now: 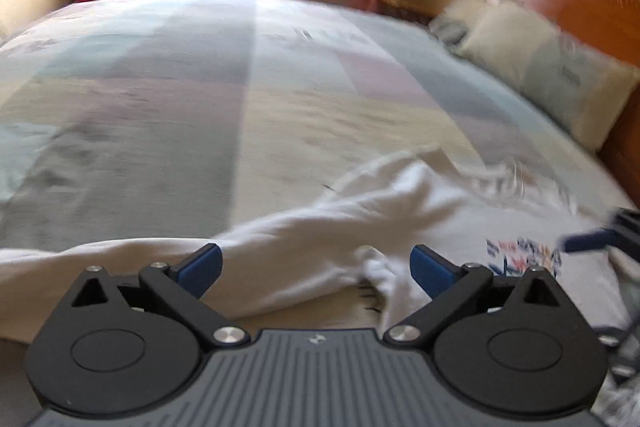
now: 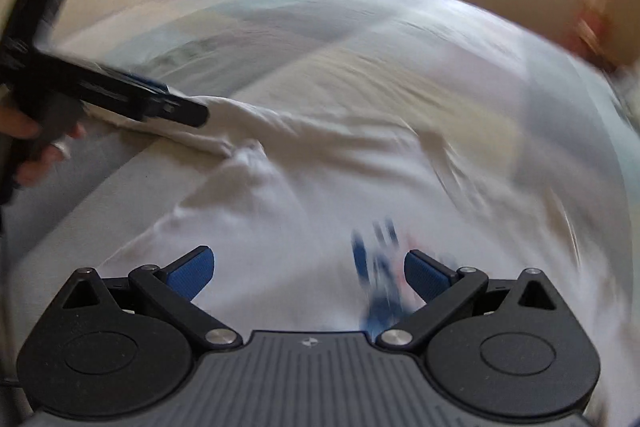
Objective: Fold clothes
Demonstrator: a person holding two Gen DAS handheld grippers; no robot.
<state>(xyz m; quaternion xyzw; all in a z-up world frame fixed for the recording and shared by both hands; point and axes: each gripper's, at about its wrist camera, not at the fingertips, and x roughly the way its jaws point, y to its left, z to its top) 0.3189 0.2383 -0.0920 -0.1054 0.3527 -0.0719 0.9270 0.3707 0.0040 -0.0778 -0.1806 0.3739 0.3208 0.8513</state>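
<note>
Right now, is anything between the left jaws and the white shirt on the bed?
Nothing visible. The left gripper is open right above the white shirt, whose sleeve runs between its jaws. The right gripper, also open, hovers over the shirt's printed front, off to the side. Only the bedspread lies beyond.

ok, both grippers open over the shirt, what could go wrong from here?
1. The white printed T-shirt lies bunched on the patchwork bedspread; closing the left gripper on the twisted sleeve could pinch several layers.
2. Both views are motion-blurred, so the right gripper may grab the shirt off-target near the print.
</note>
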